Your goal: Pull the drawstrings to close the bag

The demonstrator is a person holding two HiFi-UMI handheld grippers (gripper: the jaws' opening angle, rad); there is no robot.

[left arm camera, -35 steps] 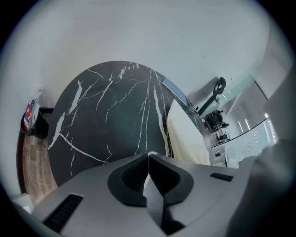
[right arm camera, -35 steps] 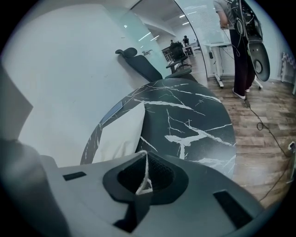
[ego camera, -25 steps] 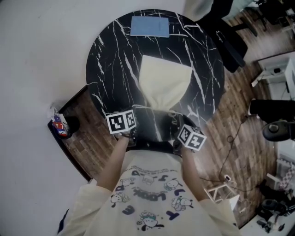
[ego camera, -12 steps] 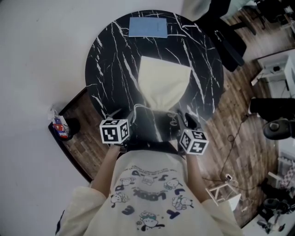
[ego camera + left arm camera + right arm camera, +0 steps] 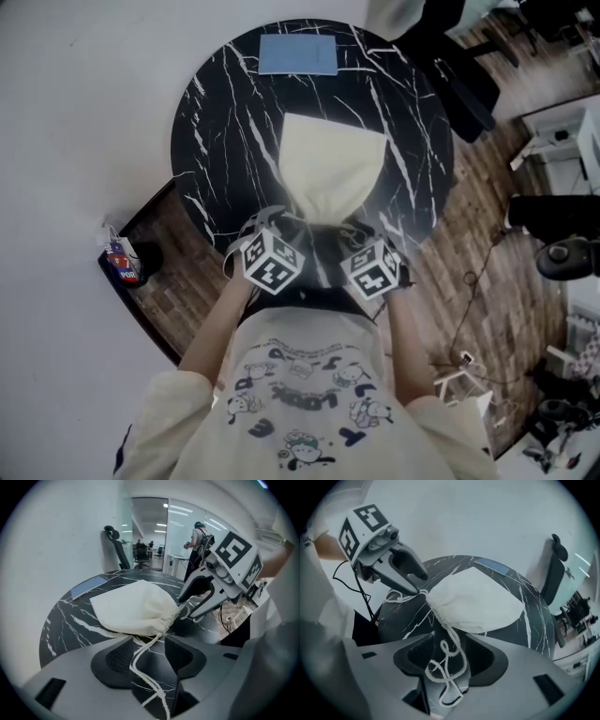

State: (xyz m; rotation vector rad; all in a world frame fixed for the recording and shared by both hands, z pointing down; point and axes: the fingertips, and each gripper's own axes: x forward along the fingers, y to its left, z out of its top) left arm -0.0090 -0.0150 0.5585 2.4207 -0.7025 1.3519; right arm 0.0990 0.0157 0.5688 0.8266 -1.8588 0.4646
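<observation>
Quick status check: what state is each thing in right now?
Drawstring bag: mouth gathered, lying on the table.
Left gripper: open, jaws just been opening; left drawstring slack between them.
Right gripper: open, jaws just been opening; right drawstring slack, looped between them.
Blue booklet: flat, closed.

left tongs: jaws just opening, drawstring between | right tongs: likewise
</observation>
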